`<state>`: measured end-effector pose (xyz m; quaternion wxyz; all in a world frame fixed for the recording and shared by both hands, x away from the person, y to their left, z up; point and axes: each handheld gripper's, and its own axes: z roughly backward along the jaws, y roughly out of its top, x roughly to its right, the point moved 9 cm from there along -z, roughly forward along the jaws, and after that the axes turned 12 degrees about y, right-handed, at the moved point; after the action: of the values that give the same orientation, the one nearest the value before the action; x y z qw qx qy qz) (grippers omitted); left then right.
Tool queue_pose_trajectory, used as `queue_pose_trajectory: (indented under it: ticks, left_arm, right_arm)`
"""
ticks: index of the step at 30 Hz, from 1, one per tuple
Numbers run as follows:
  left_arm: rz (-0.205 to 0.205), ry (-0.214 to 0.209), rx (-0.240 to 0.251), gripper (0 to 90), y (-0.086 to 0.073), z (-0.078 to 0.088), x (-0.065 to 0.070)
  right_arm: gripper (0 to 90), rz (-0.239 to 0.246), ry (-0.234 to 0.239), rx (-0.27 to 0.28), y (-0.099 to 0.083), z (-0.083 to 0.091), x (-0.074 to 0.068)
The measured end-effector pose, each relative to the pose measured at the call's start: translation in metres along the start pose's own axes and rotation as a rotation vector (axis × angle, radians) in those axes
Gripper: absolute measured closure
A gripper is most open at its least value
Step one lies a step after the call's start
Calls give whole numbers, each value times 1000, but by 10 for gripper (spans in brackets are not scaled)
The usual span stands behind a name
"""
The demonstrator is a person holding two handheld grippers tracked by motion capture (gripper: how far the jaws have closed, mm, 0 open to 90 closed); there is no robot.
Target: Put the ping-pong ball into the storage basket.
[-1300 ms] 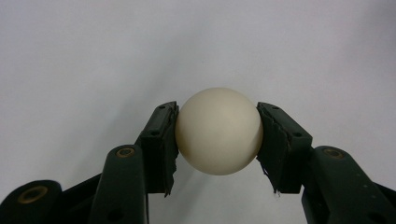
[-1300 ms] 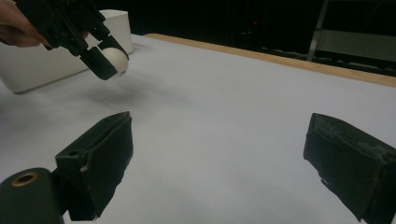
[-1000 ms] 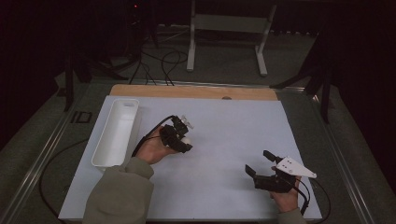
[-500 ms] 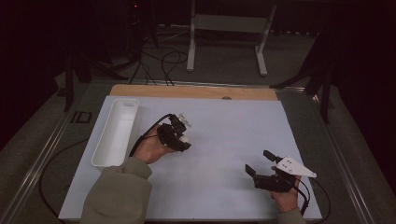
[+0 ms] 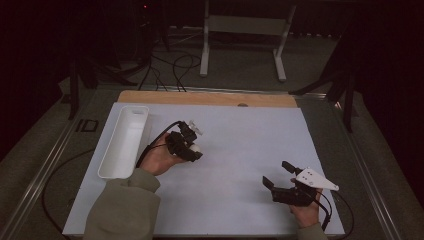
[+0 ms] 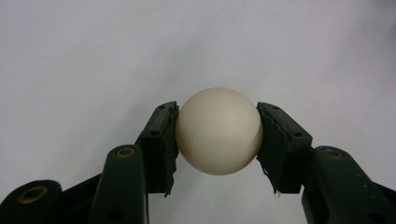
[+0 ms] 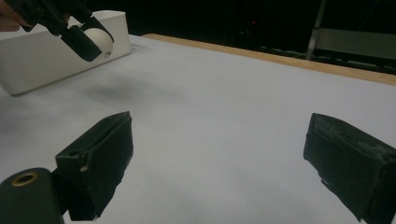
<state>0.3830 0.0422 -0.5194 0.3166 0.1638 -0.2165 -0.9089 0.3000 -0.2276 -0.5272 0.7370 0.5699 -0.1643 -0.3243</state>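
Observation:
A cream-white ball (image 6: 218, 131) sits clamped between the two black jaws of my left gripper (image 6: 217, 140), held above the white table sheet. From above, that left gripper (image 5: 192, 150) hovers just right of the white tray (image 5: 111, 157), with the ball (image 5: 195, 148) peeking out at its tip. The right gripper view catches the same ball (image 7: 98, 38) in the far gripper's jaws in front of the tray (image 7: 28, 60). My right gripper (image 5: 278, 175) rests low near the table's front right, jaws wide apart with nothing between them (image 7: 219, 163).
A long white tray stands along the left side of the white sheet (image 5: 240, 145). A wooden strip (image 5: 210, 98) runs along the far edge. Cables (image 5: 170, 70) and a metal stand (image 5: 245, 37) lie on the floor beyond the table.
The left gripper with the ball has shifted very slightly; the right gripper has stayed where it was.

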Motion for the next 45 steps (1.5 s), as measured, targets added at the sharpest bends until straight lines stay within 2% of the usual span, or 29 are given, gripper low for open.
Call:
queue_pose_trajectory:
  ticks: [45]
  left_arm:
    - [56,40,14,513,-7,24,-21]
  right_arm:
    - [82,-5,0,1,0,0,0]
